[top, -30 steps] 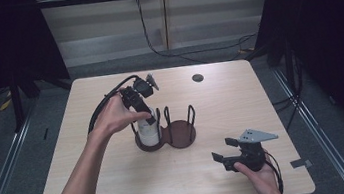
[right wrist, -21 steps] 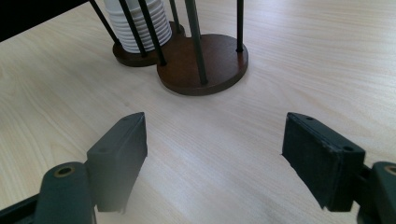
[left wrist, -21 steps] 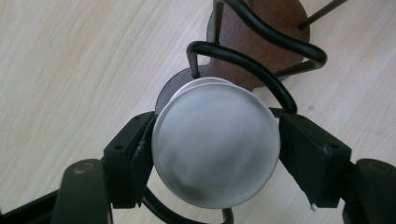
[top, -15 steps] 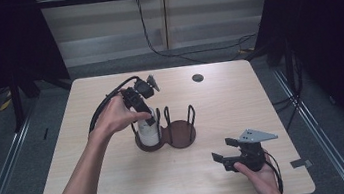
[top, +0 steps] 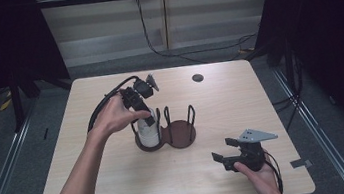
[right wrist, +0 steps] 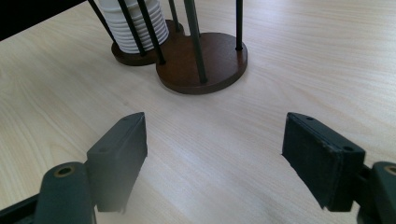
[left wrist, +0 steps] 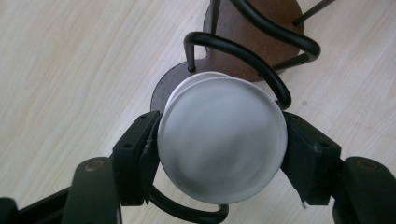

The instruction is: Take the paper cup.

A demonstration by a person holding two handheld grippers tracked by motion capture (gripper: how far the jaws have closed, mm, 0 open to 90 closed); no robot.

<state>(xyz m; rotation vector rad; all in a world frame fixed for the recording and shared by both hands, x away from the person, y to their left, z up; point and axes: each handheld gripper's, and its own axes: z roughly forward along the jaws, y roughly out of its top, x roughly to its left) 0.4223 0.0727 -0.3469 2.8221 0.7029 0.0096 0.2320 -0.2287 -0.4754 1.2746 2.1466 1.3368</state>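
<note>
A stack of white cups [top: 147, 134] stands in the left ring of a dark brown two-ring holder [top: 181, 135] with black wire uprights. My left gripper [top: 148, 120] points down over the stack. In the left gripper view its jaws have just been closing, and both pads press the sides of the top white cup [left wrist: 222, 140], with the left gripper [left wrist: 219, 149] centred on it. The holder's right ring [left wrist: 261, 28] holds nothing. My right gripper [top: 223, 158] rests low near the table's front right, open and holding nothing. The right gripper [right wrist: 215, 154] faces the holder [right wrist: 210, 65] and cup stack [right wrist: 135, 23].
A small black round disc [top: 197, 77] lies at the back of the wooden table [top: 261, 100]. The left gripper's black cable [top: 105, 103] loops over the table's left half. Bare wood lies between the holder and the right gripper.
</note>
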